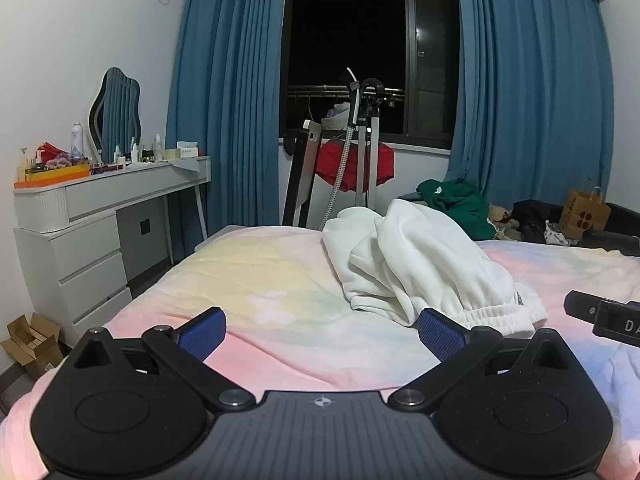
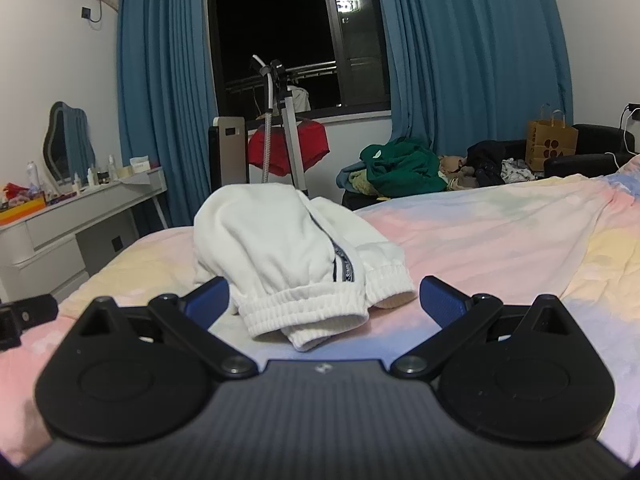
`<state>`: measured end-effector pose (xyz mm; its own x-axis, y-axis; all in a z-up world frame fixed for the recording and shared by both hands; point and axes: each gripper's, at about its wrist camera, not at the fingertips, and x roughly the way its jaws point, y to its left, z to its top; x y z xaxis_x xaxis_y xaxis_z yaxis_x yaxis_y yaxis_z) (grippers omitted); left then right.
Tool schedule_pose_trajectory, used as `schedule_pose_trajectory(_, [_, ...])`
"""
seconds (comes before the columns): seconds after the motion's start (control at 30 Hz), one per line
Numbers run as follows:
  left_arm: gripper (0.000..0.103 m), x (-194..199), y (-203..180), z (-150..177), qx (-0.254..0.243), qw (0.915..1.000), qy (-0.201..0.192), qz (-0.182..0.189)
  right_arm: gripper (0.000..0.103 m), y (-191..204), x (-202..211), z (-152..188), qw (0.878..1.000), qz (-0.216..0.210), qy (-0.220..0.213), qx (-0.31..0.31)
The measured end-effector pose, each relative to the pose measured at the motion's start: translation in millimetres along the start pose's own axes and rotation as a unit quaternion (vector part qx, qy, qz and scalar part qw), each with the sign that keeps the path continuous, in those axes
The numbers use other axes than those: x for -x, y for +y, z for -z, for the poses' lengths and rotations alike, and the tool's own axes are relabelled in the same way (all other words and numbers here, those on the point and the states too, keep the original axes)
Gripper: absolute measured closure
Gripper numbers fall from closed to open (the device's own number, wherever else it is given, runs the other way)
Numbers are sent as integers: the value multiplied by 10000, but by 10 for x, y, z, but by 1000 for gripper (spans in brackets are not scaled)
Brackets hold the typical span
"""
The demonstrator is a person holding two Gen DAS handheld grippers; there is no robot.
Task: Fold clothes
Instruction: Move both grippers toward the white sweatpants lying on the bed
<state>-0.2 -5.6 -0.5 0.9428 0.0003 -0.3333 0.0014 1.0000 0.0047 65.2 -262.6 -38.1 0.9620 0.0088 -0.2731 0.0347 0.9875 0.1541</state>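
White sweatpants [image 1: 424, 264] lie in a crumpled heap on the pastel bedspread [image 1: 260, 280], elastic cuffs toward me. My left gripper [image 1: 320, 328] is open and empty, low over the bed, with the heap just beyond its right finger. My right gripper [image 2: 324, 300] is open and empty; the two cuffs [image 2: 316, 312] of the sweatpants [image 2: 280, 240] lie between its blue pads [image 2: 440, 300], not gripped. Part of the right gripper shows at the right edge of the left wrist view [image 1: 608, 316], and part of the left gripper at the left edge of the right wrist view [image 2: 24, 316].
A white dressing table [image 1: 100, 208] with bottles and a mirror stands left of the bed. A garment steamer with a red garment [image 1: 352, 164] stands by the window. A pile of green and dark clothes [image 2: 404, 168] and a paper bag [image 2: 550, 144] lie beyond the bed.
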Motion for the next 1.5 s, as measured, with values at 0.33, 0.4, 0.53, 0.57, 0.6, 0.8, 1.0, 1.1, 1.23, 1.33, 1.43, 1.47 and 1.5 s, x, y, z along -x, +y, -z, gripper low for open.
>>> schedule_pose_trajectory(0.33, [0, -14, -114, 26, -87, 9999, 88, 70, 0, -21, -64, 4, 9999, 47, 104, 70])
schedule_pose_trajectory(0.4, [0, -21, -116, 38, -58, 9998, 128, 129, 0, -33, -80, -13, 9999, 78, 101, 6])
schedule_pose_trajectory(0.53, [0, -71, -134, 51, 2, 9995, 215, 244, 0, -58, -65, -70, 9999, 40, 60, -103])
schedule_pose_trajectory(0.57, [0, -84, -125, 54, 56, 9994, 232, 268, 0, -62, -71, -77, 9998, -25, 108, -151])
schedule_pose_trajectory(0.6, [0, -96, -116, 58, 110, 9992, 249, 292, 0, -62, -70, -76, 9997, -52, 134, -175])
schedule_pose_trajectory(0.8, [0, -133, -64, 82, 321, 9987, 249, 309, 0, -12, -51, -105, 9997, 204, 97, 35])
schedule_pose_trajectory(1.0, [0, -140, -96, 134, 222, 9989, 317, 277, 0, -19, -8, -157, 9997, 237, -7, -12])
schedule_pose_trajectory(1.1, [0, -178, -148, 175, 84, 9986, 437, 298, 0, -35, 12, -197, 9997, 250, -6, 15])
schedule_pose_trajectory(1.23, [0, -230, -335, 255, -475, 9972, 465, 354, 0, -116, 81, -308, 9999, 111, 79, -86])
schedule_pose_trajectory(1.33, [2, -340, -544, 318, -1023, 9921, 559, 458, 0, -229, 103, -409, 9992, 191, 345, 29])
schedule_pose_trajectory(1.43, [3, -486, -802, 361, -1517, 9851, 581, 568, 0, -475, 140, -507, 9977, 489, 461, -2])
schedule_pose_trajectory(1.47, [3, -519, -888, 378, -1656, 9828, 529, 623, 0, -601, 147, -521, 9971, 574, 473, -184])
schedule_pose_trajectory(1.5, [3, -580, -998, 386, -1821, 9799, 470, 661, 0, -735, 152, -531, 9959, 651, 482, -399])
